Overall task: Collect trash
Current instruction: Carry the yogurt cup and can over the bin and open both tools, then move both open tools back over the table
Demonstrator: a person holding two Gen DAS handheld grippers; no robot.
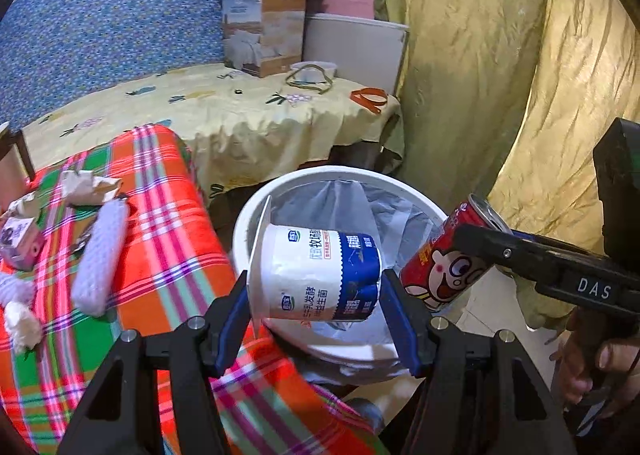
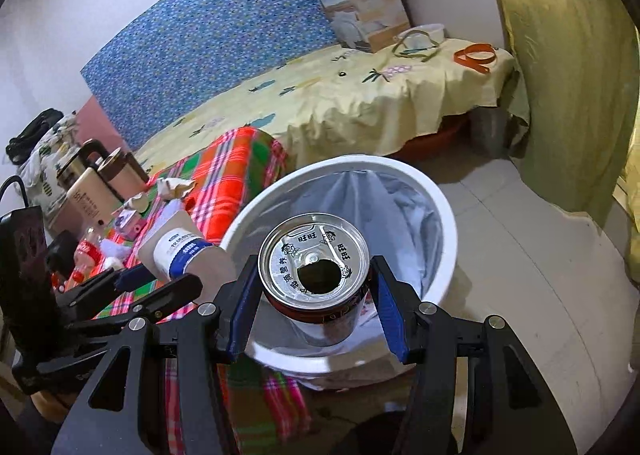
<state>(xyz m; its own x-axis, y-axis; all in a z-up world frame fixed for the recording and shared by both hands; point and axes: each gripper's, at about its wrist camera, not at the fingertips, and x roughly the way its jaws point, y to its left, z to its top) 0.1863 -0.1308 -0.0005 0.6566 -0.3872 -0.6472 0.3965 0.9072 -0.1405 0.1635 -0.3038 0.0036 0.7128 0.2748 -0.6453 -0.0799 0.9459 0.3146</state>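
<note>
My left gripper (image 1: pixel 316 291) is shut on a white and blue yogurt cup (image 1: pixel 316 275), lying sideways between the blue pads, over the white trash bin (image 1: pixel 280 191) with its clear liner. My right gripper (image 2: pixel 314 287) is shut on a red drink can (image 2: pixel 312 259), its opened silver top facing the camera, held above the trash bin (image 2: pixel 440 223). In the left wrist view the red drink can (image 1: pixel 444 267) and the right gripper (image 1: pixel 472 245) hang at the bin's right rim. In the right wrist view the yogurt cup (image 2: pixel 180 251) and the left gripper (image 2: pixel 154 283) sit at the bin's left edge.
A plaid blanket (image 1: pixel 160 223) beside the bin carries crumpled paper (image 1: pixel 88 185), a small carton (image 1: pixel 20 241) and a lilac knitted piece (image 1: pixel 102 255). A bed with yellow sheet (image 1: pixel 240 111) lies behind, a gold curtain (image 1: pixel 500 75) to the right, and kettles (image 2: pixel 92 171) at far left.
</note>
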